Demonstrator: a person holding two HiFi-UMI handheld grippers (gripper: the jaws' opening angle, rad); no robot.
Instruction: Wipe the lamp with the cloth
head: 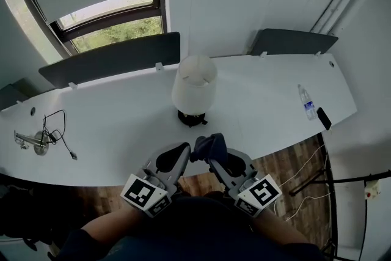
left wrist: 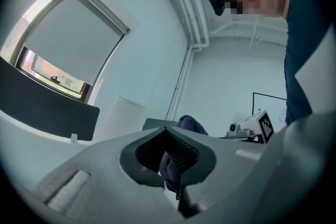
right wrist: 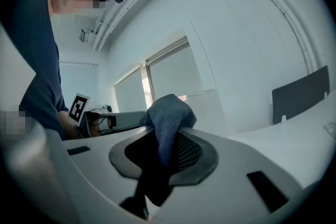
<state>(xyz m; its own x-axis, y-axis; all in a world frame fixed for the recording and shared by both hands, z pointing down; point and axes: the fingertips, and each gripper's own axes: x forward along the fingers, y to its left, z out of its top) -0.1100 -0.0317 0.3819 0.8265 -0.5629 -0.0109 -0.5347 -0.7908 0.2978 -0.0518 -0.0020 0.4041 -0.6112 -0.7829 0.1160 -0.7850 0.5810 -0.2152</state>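
**Holding cloth (head: pixel 209 147) short of lamp (head: pixel 194 90)**

Pinching the cloth shut in both left tool (left wrist: pixel 167 159) and right tool (right wrist: pixel 163 153), probably to stretch a wiping face. Hovering at six o'clock of the lamp, upright on the table (head: pixel 116 125), not yet touching.

We find no words, numbers or brand names that we can read. The only printed marks are black-and-white square patterns, without letters, on the left cube (head: pixel 145 194) of the left gripper (head: pixel 175 156) and on the right cube (head: pixel 259 192) of the right gripper (head: pixel 220 161). The bottle (head: pixel 307 104) on the table (head: pixel 122 119) bears a label, too small for us to read.
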